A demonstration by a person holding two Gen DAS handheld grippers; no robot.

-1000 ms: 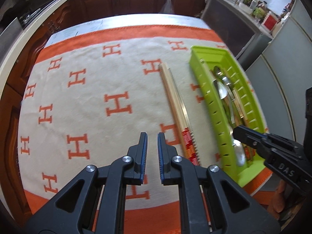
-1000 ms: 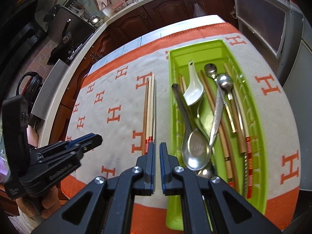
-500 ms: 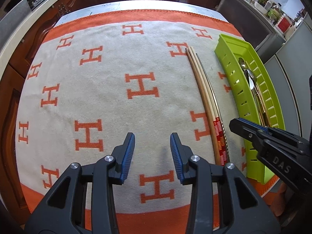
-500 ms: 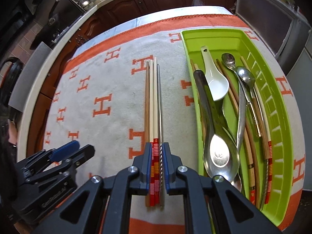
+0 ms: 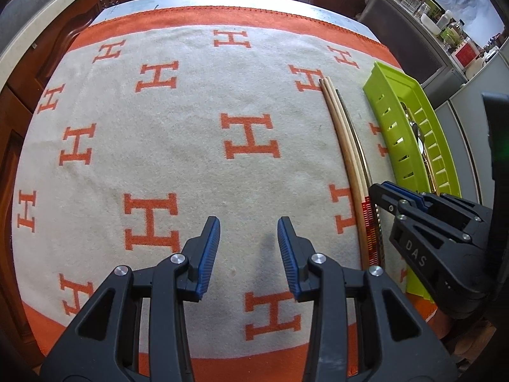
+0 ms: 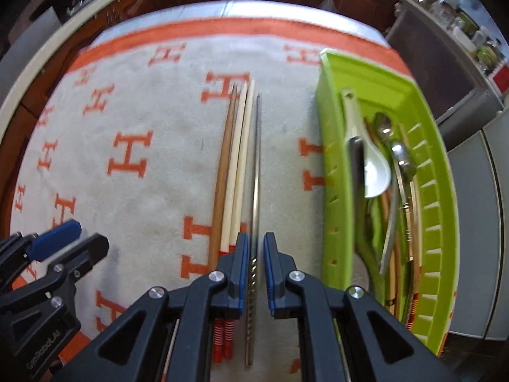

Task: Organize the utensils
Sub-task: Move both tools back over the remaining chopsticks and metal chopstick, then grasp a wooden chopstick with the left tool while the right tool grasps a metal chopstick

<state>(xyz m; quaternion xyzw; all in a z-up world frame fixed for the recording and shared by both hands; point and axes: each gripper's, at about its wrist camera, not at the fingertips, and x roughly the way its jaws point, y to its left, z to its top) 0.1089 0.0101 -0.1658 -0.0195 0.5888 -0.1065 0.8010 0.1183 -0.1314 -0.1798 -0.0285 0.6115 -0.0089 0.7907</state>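
Several chopsticks lie side by side on the cloth: a brown one (image 6: 222, 172), two pale ones with red ends (image 6: 240, 159), and a metal one (image 6: 257, 165). They also show in the left wrist view (image 5: 348, 156). My right gripper (image 6: 255, 254) hangs over the metal chopstick's twisted end with its jaws slightly apart, not touching it. My left gripper (image 5: 248, 248) is open and empty over bare cloth, left of the chopsticks. A green tray (image 6: 442, 172) to the right holds spoons and more chopsticks.
The cloth (image 5: 191, 159) is cream with orange H marks and an orange border, and covers the table. Dark cabinets and a pale countertop curve around the far side. A cluttered counter (image 5: 451, 28) stands at the far right.
My left gripper opened wider and moved in closer to the cloth. My right gripper shifted right from the red-ended chopsticks to straddle the metal one, and dropped lower.
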